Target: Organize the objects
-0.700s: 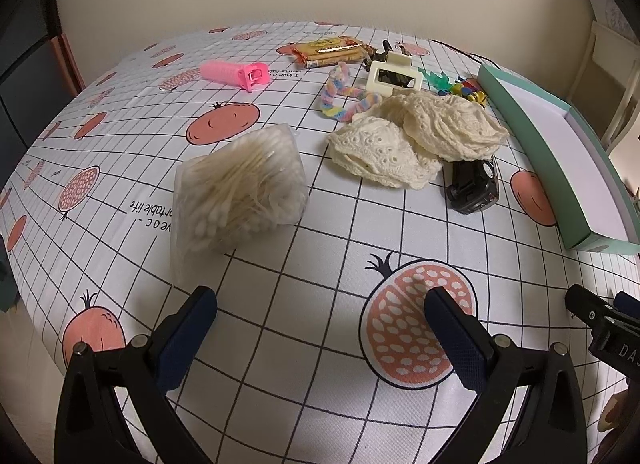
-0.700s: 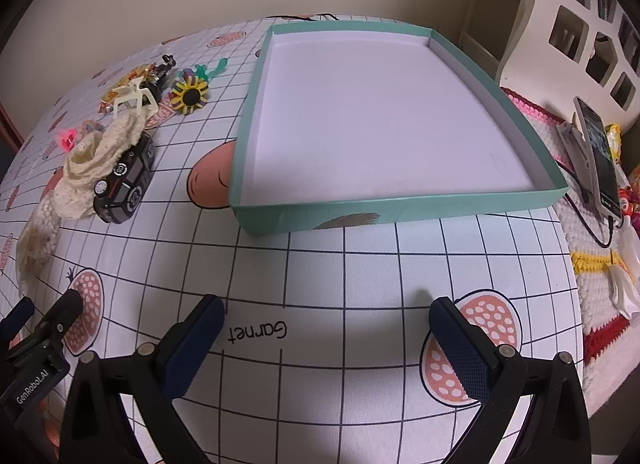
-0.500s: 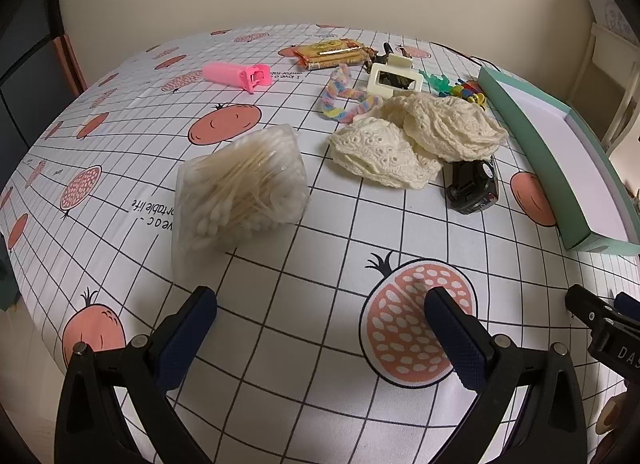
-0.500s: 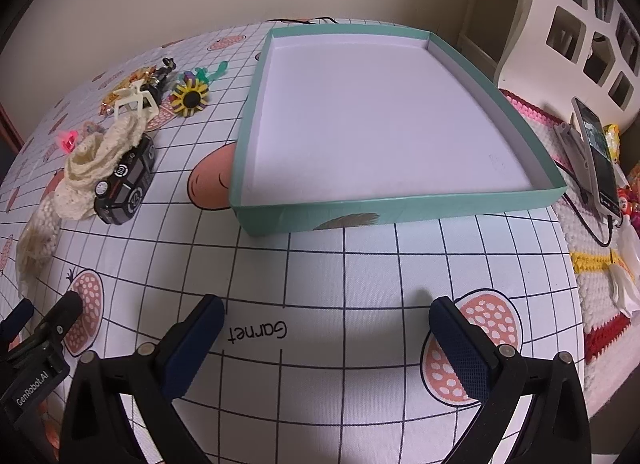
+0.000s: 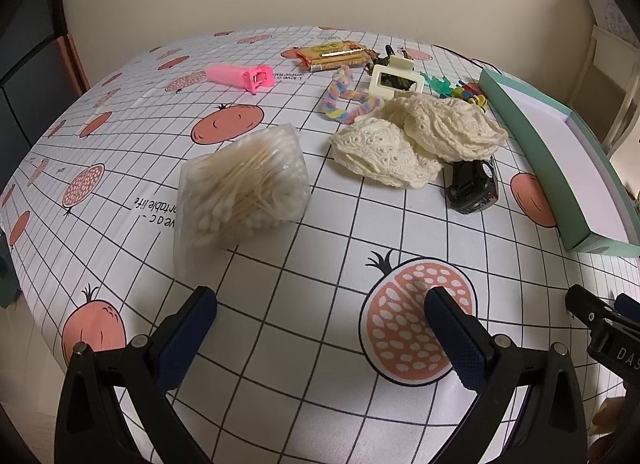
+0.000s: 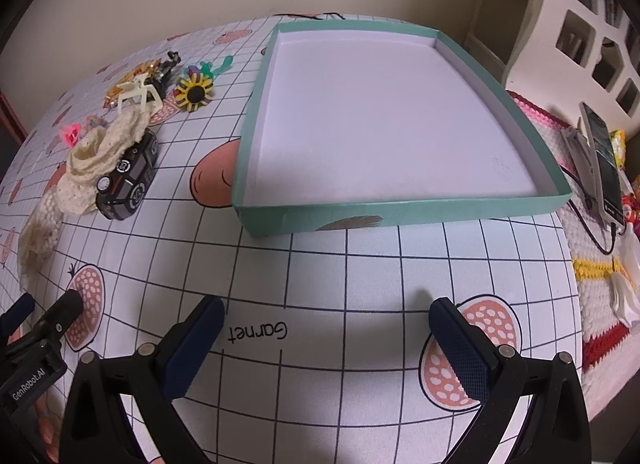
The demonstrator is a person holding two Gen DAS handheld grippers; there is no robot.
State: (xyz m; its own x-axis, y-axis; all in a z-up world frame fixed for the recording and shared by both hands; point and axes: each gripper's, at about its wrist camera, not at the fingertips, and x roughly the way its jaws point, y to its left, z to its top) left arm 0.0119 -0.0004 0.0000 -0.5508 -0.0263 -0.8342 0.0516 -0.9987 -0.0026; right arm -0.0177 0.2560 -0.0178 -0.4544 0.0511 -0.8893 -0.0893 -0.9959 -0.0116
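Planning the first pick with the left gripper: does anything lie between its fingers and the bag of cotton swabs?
Nothing visible does. The left gripper is open over bare tablecloth, and the bag of cotton swabs lies just ahead, toward its left finger. The crochet cloth and toy car sit off to the right, apart from the bag.

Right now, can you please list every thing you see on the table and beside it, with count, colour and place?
Cotton swabs bag: 1, clear with cream swabs, table centre-left.
Lace cloth: 1 heap, cream, partly over the toy car.
Toy car: 1, black, beside the box.
Box: 1, green with white inside, nothing in it.
Pink tool: 1, far left.
Snack packet: 1, orange, far edge.
Fuzzy wire: 1, pastel.
Hair clip: 1, cream.
Flower toy: 1, yellow and black.
Phone: 1, dark, right of table.
Left gripper: open.
Right gripper: open.
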